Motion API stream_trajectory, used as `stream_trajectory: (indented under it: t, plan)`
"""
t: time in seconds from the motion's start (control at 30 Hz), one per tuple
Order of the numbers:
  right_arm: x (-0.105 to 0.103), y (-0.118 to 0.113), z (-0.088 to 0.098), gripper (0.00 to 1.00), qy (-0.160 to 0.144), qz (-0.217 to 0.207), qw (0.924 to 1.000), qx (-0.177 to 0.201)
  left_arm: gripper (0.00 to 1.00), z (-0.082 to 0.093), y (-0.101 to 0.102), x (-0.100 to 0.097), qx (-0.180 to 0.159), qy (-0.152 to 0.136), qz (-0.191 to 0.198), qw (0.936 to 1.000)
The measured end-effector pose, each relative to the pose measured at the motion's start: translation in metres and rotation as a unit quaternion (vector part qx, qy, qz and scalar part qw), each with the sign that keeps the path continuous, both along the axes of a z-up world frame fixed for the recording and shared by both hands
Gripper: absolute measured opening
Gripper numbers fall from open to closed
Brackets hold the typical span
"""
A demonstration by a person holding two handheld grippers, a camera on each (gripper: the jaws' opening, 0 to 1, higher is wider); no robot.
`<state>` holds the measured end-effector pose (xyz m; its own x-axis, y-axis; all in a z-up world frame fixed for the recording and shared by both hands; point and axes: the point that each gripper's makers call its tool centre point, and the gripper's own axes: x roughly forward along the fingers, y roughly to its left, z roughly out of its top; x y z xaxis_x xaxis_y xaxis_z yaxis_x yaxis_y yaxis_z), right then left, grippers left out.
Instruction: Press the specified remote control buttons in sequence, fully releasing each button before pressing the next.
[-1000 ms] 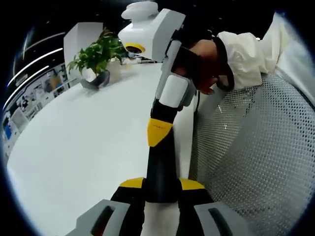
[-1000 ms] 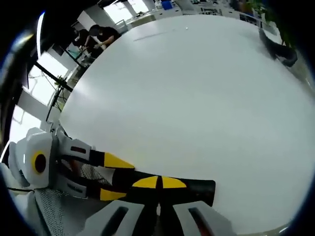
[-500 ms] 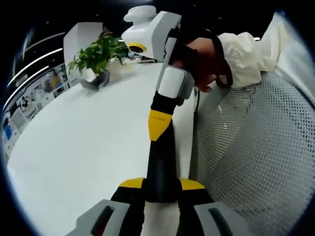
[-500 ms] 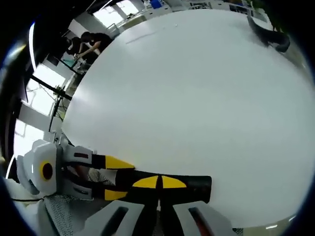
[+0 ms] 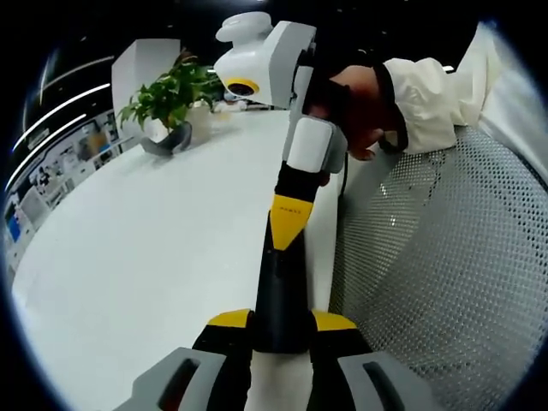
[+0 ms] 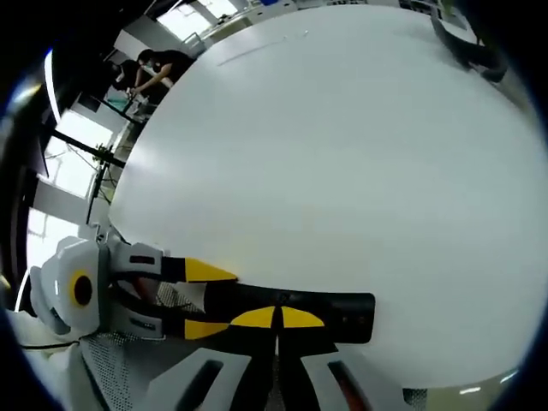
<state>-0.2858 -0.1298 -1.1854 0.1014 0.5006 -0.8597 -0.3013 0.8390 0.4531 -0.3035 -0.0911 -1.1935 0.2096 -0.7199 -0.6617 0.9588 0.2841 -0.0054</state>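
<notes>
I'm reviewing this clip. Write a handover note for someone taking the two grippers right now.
Left gripper: jaws closed on the near end of the black remote, holding it over the edge of the white table.
Right gripper: jaws together, yellow tips down on the remote's top face, as if on a press.
Done: cannot tell; no buttons can be made out.
Left: release this press fully, then do any remaining buttons in order.
</notes>
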Motion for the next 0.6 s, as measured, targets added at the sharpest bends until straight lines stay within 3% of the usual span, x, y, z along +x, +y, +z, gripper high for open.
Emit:
stream_trajectory:
  t: [0.53, 0.6]
  plan:
    - [-0.0001, 0.0002, -0.0007, 0.0, -0.01, 0.002, 0.9999, -0.006, 0.25, 0.0002, -0.0006, -0.0003, -0.003, 0.0, 0.0, 1.0]
    - [-0.0007, 0.001, -0.0004, 0.0, -0.023, 0.016, 0.9995, -0.017, 0.25, 0.0005, -0.0008, -0.0005, -0.003, 0.0, 0.0, 1.0]
